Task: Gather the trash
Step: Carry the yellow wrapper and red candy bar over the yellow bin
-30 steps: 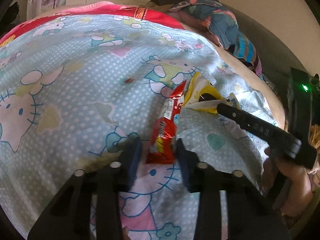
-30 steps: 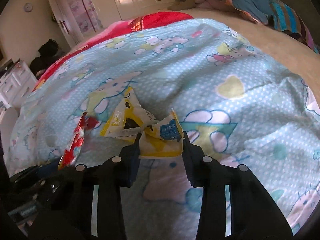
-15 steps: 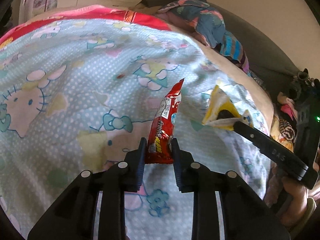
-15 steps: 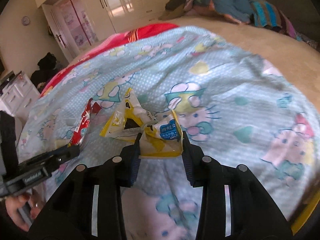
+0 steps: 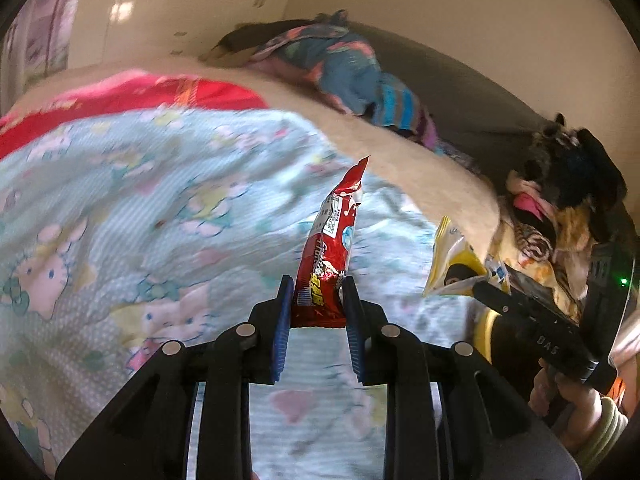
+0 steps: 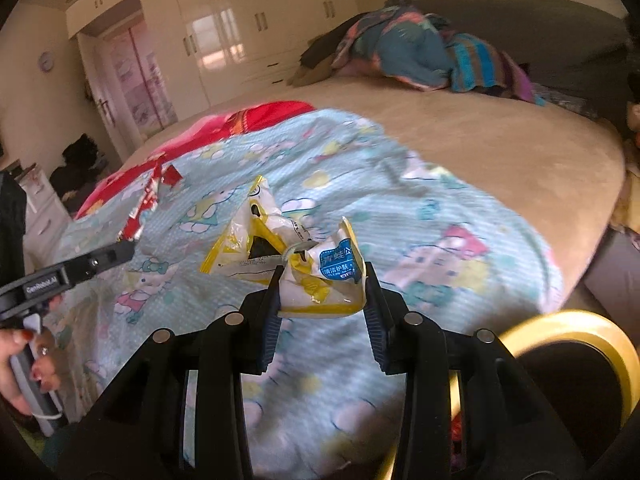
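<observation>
Left claw (image 5: 316,304) is clamped on the lower end of a red snack wrapper (image 5: 332,240), which stands upright above the cartoon-print blanket (image 5: 140,208) on the bed. Its jaws have just been closing onto the wrapper. Right claw (image 6: 322,288) grips a crumpled yellow-and-white wrapper (image 6: 288,256), held clear of the blanket. A yellow-rimmed bin (image 6: 592,332) sits at lower right, beside the bed.

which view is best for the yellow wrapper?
Right wrist. The yellow wrapper sits centred and sharp, clamped between the right gripper fingers. Left wrist shows it only small at the right edge, partly hidden behind that gripper.
</observation>
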Demonstrator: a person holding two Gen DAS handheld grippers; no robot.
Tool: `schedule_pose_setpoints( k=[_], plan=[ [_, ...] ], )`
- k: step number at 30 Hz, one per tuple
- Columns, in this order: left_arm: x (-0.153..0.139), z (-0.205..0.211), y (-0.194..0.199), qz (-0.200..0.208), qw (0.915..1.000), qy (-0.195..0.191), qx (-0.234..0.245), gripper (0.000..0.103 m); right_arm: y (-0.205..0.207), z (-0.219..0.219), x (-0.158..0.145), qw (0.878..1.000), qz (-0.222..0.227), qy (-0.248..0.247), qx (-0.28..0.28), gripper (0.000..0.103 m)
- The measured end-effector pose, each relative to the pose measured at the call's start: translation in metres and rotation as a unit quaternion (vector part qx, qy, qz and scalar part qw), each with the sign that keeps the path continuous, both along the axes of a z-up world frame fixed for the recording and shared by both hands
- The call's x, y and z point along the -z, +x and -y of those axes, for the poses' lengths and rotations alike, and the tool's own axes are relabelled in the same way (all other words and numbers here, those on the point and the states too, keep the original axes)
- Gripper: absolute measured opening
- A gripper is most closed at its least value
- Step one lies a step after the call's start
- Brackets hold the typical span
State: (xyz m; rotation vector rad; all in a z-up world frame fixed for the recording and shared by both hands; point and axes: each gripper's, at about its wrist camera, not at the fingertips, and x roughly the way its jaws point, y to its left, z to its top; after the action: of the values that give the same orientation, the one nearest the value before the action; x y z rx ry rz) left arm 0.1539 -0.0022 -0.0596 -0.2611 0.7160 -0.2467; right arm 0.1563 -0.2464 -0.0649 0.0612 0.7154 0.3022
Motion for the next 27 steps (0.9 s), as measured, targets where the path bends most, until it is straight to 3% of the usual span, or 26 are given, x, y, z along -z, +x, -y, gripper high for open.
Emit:
schedule_pose_setpoints(
  k=[8,27],
  plan=[
    [-0.028,0.043,-0.018,0.031,0.9981,0.003,0.054,0.024,-0.031,0.047,-0.017,0.999,0.016,0.003,0.045,0.03],
    [-0.038,0.114,-0.051,0.048,0.9879,0.021,0.146,0.024,-0.091,0.134,-0.018,0.99,0.012,-0.023,0.136,0.03]
  ],
)
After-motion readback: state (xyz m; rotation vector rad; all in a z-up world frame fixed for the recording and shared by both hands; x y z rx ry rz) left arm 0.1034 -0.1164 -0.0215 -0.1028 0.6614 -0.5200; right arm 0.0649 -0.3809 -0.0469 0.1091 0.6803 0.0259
